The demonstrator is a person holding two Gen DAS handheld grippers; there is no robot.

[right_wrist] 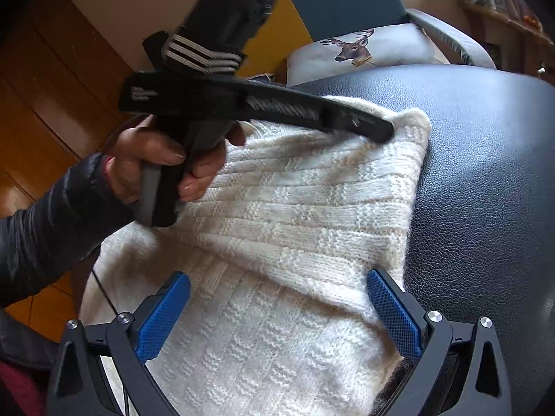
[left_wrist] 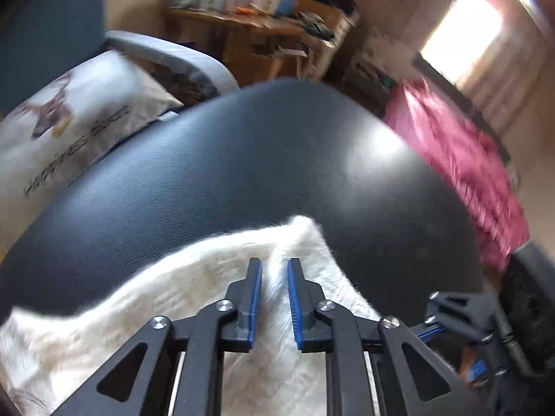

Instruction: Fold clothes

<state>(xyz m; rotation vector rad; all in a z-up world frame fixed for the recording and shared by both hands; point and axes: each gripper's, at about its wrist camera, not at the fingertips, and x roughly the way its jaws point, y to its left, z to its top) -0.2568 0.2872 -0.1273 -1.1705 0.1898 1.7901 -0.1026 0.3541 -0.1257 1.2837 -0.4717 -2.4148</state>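
A cream knitted garment (right_wrist: 295,215) lies folded on a black leather surface (right_wrist: 485,173). In the left wrist view it fills the lower left (left_wrist: 208,277). My left gripper (left_wrist: 274,267) is nearly closed, with a ridge of the knit pinched between its blue pads at the far corner. It shows in the right wrist view (right_wrist: 378,131), held by a hand, tip on the garment's far corner. My right gripper (right_wrist: 277,298) is wide open just above the near part of the garment, holding nothing. It also shows at the right edge of the left wrist view (left_wrist: 461,332).
A deer-print pillow (right_wrist: 364,48) and grey chair arm (left_wrist: 180,59) lie beyond the black surface. A pink cloth (left_wrist: 461,173) hangs at the right. A cluttered wooden table (left_wrist: 263,24) stands at the back. Wooden floor (right_wrist: 45,104) is on the left.
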